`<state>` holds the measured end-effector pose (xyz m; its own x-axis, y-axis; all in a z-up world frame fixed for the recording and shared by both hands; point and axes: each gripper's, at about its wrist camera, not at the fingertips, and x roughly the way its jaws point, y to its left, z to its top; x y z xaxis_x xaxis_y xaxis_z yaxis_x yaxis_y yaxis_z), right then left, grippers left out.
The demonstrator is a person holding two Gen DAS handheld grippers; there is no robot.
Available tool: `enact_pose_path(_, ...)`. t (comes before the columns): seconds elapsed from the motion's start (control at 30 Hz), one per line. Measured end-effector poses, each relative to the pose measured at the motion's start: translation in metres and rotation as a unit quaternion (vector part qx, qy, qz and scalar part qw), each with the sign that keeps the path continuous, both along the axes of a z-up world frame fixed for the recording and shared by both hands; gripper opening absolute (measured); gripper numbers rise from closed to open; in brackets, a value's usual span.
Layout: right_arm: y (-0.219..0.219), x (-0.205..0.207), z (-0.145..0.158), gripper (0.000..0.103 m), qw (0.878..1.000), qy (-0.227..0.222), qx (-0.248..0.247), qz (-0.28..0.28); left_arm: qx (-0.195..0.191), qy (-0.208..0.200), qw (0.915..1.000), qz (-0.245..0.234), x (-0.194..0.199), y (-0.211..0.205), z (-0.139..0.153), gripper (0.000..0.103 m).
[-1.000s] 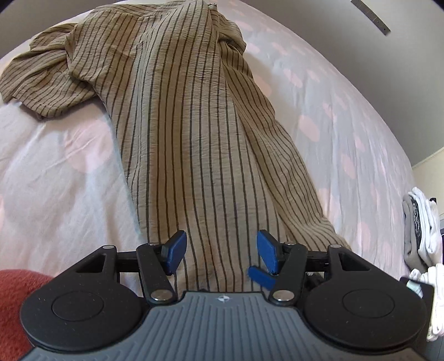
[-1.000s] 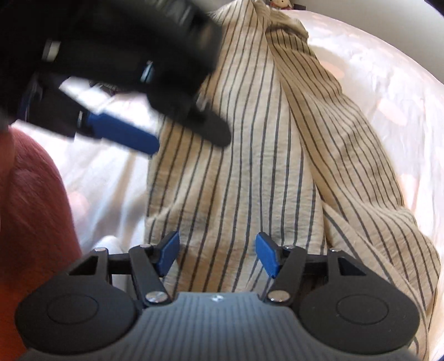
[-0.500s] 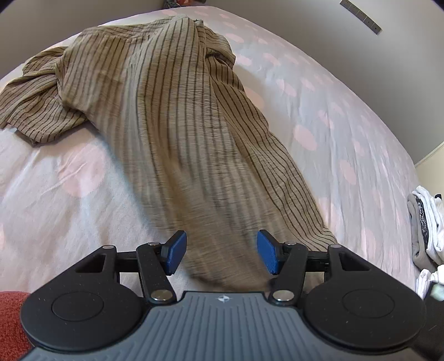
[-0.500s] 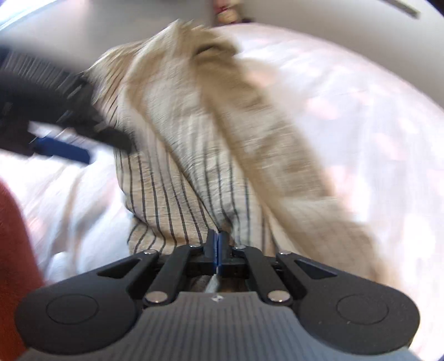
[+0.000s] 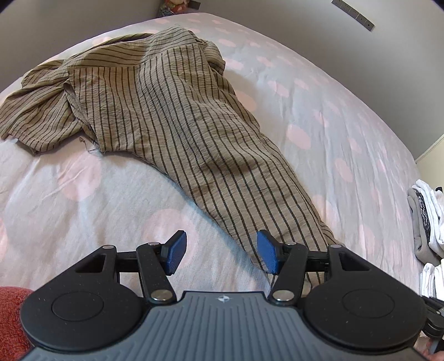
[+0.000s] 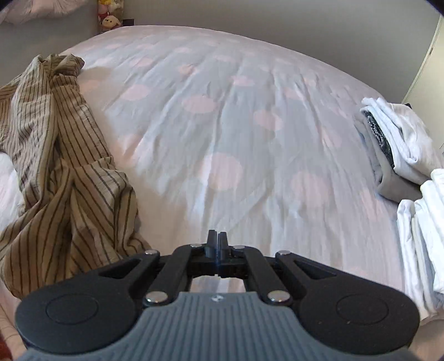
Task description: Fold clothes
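A tan garment with dark stripes [image 5: 177, 116] lies crumpled lengthwise on the bed, running from the far left to the near right. My left gripper [image 5: 219, 255] is open and empty, low over the sheet at the garment's near end, its right finger over the hem. In the right wrist view the garment [image 6: 63, 177] lies bunched at the left. My right gripper [image 6: 217, 244] is shut with nothing showing between its pads, over bare sheet to the right of the garment.
The bed has a pale sheet with pink dots [image 6: 222, 125]. A stack of folded white and grey clothes [image 6: 399, 150] sits at the right edge, also in the left wrist view [image 5: 427, 216]. Something red [image 5: 11, 311] is at the near left. Plush toys [image 6: 109, 19] stand beyond the bed.
My right gripper shut on the garment's near end, then swung right; it now stays shut over bare sheet. The garment's near end has shifted right. My left gripper stayed open.
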<state>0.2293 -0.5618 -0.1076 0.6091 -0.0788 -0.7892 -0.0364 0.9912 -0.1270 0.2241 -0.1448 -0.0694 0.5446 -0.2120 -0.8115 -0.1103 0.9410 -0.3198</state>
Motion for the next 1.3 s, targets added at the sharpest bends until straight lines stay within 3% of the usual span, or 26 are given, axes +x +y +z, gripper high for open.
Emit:
enact_pose_path(0.33, 0.092, 0.026, -0.01, 0.007, 0.99, -0.012, 0.066, 0.121, 0.022, -0.005, 0.9997, 0.007, 0.015, 0.012, 0.005, 0.054)
enact_pose_path(0.4, 0.112, 0.031, -0.009, 0.019, 0.986, -0.017, 0.074, 0.15, 0.026, -0.007, 0.9996, 0.012, 0.022, 0.019, 0.006, 0.054)
enact_pose_path(0.47, 0.13, 0.037, -0.008, 0.042, 0.981, -0.022, 0.082, 0.175, 0.029, -0.01, 0.9994, 0.017, 0.03, 0.025, 0.008, 0.054)
enact_pose_path(0.67, 0.187, 0.064, -0.012, 0.055, 0.965, -0.03, 0.079, 0.249, 0.039, -0.013, 0.9985, 0.037, 0.051, 0.041, 0.0, 0.056)
enact_pose_path(0.87, 0.235, 0.089, -0.028, 0.066, 0.948, -0.028, 0.069, 0.31, 0.073, -0.017, 0.9946, 0.073, 0.057, 0.053, -0.019, 0.056)
enact_pose_path(1.0, 0.267, 0.106, -0.045, 0.081, 0.936, -0.032, 0.035, 0.348, 0.046, 0.004, 0.9956, 0.082, 0.064, 0.063, -0.036, 0.056)
enact_pose_path(1.13, 0.288, 0.117, -0.064, 0.081, 0.927, -0.029, -0.015, 0.373, 0.04, 0.011, 0.9953, 0.088, 0.069, 0.065, -0.046, 0.056)
enact_pose_path(1.2, 0.293, 0.122, -0.072, 0.074, 0.926, -0.029, -0.037, 0.374, 0.04, 0.013, 0.9954, 0.086, 0.071, 0.065, -0.049, 0.056)
enact_pose_path(1.27, 0.293, 0.127, -0.076, 0.048, 0.928, -0.032, -0.055, 0.366, 0.04, 0.015, 0.9957, 0.082, 0.074, 0.063, -0.053, 0.056)
enact_pose_path(1.3, 0.291, 0.129, -0.077, 0.041, 0.93, -0.033, -0.059, 0.362, 0.038, 0.018, 0.9959, 0.08, 0.075, 0.062, -0.055, 0.056)
